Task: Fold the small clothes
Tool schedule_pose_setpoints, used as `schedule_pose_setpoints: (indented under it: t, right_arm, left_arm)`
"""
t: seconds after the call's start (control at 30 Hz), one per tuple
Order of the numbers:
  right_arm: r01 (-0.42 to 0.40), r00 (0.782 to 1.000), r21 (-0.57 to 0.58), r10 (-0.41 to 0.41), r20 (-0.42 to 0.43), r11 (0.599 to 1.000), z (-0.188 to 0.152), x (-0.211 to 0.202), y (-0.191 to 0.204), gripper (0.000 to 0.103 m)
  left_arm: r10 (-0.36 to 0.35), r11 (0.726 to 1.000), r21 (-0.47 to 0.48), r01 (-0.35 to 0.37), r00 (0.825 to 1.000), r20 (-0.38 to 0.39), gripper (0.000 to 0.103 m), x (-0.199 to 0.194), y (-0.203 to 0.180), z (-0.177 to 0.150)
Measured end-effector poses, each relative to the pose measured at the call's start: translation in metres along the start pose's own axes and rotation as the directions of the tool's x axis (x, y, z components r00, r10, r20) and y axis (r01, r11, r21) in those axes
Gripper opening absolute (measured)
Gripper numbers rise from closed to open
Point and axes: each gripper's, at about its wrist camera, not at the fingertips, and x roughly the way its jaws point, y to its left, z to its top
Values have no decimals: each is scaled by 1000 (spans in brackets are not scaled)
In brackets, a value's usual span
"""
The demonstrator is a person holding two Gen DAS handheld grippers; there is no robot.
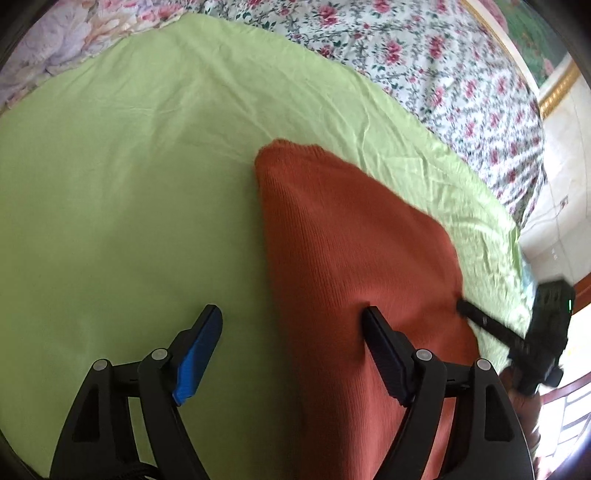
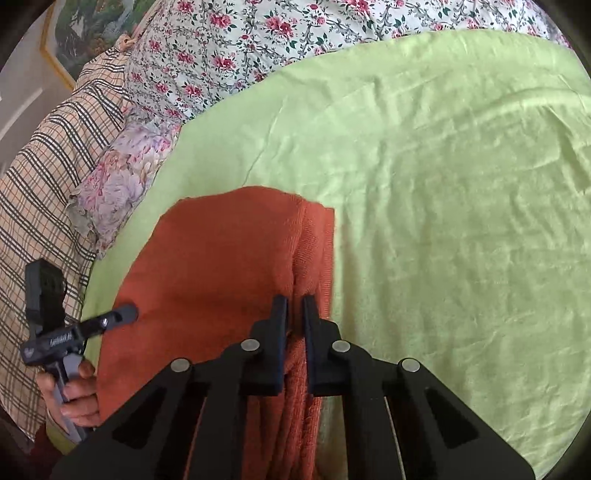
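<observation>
A: Nearest in the right wrist view, what is the right gripper (image 2: 294, 306) doing?

B: Its two black fingers (image 2: 277, 325) are drawn almost together, pinching a ridge of the rust-orange ribbed knit garment (image 2: 221, 258) along its right-hand folded edge. The cloth bunches up between the pads.

A: And the left gripper (image 1: 291, 317)?

B: In its own view the fingers stand wide apart, nothing pressed between them. The blue-padded finger (image 1: 197, 358) hangs over bare sheet, while the other black finger (image 1: 384, 350) sits over the knit, close to its surface; I cannot tell if it touches.

A: Where does the garment lie?

B: Flat on the pale green bed sheet (image 2: 443, 184), folded into a narrow stack, with layered edges visible on the right side in the right wrist view. From the left wrist view its far corner (image 1: 280, 147) points away across the sheet.

A: Is a person visible?

B: Only a hand (image 2: 74, 395) gripping the left tool's handle, at the lower left edge of the right wrist view.

A: And farther off?

B: A white quilt printed with pink roses (image 2: 258, 33) beyond the sheet, a lilac floral pillow (image 2: 114, 184), a beige checked cloth (image 2: 40, 155), and a gilt-framed picture (image 2: 81, 33) on the wall.
</observation>
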Motion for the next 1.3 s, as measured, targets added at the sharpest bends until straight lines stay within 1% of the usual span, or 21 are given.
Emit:
schedule_pose_setpoints:
  t: [0.07,0.1,0.13,0.17,0.2,0.23,0.3,0.4,0.47,0.53,0.6,0.7,0.83,0.87,0.97,1.07,1.1,1.13,1.17,1.23,1.3]
  right_arm:
    - [4,1000,0,-4,8,1000,2,-3,1,9]
    - [10,1000,-1,-10,6,1000,2,-2,2,9]
    - [13,1000,-1,-13,3,1000,0,-1,1,9]
    - [15,1000,1,-15,-3,1000,0,1,1,9]
    - [17,1000,1,-17,-5,1000,0,2,1,9]
    - [18,1000,2,-18,-4,1000,-1,2,0,9]
    - [29,1000,-5,-29,-3,1000,0,2,2,9]
    - [32,999,3,-32,-4,999,1,3,3,9]
    - [15,1000,20,-15,-6,1000,2,0,1,12]
    - [-14,1000,39,14,10,999,0,-11,2,13]
    - [-24,999,32,23,26,999,-4,-26,5,22]
    - [-48,998,20,47,36,999,-20,-48,7,28]
    - [-65,998,-1,65,20,998,-51,-70,11,31]
    - [-69,998,-6,69,13,998,-60,-74,13,31]
    - [-82,997,-19,81,-16,996,-81,-80,19,31]
    - [-85,996,-44,83,-41,995,-95,-77,25,31]
    - [-81,996,-60,78,-51,995,-97,-74,28,30]
    - [-76,996,-70,72,-61,995,-98,-71,30,26]
    - [-79,995,-75,74,-67,994,-99,-69,32,4]
    - [-112,992,-84,106,-71,990,-92,-69,38,5]
    - [-194,981,-51,193,-11,980,-82,-87,43,5]
  left_arm:
    - [12,1000,0,-12,1000,3,74,11,0,17]
    - [32,999,13,-32,999,2,66,18,-3,27]
    - [44,999,22,-44,999,0,52,22,-5,33]
    - [52,998,37,-52,999,-3,43,29,-8,44]
    - [52,997,51,-52,999,-3,23,35,-10,53]
    - [64,996,58,-64,998,-1,19,38,-12,59]
    - [159,982,101,-159,987,16,16,47,-20,72]
    - [208,970,131,-207,978,12,18,47,-29,74]
    - [209,967,139,-211,977,33,23,30,-34,64]
    - [189,970,145,-195,980,58,33,7,-36,44]
    - [147,975,157,-159,986,84,33,-22,-40,14]
    - [116,966,216,-141,986,121,33,-59,-49,-36]
    - [100,936,320,-146,983,156,48,-95,-61,-106]
    - [114,924,344,-166,979,167,49,-101,-64,-124]
    - [125,908,376,-184,976,176,56,-108,-65,-158]
    - [129,901,393,-182,979,158,60,-104,-65,-177]
    - [129,898,402,-180,980,150,60,-100,-67,-179]
    - [130,893,412,-181,980,148,60,-97,-69,-183]
    - [131,889,420,-182,980,148,60,-94,-70,-184]
    - [138,879,438,-189,980,146,60,-87,-72,-186]
    - [142,870,455,-191,980,141,60,-83,-74,-188]
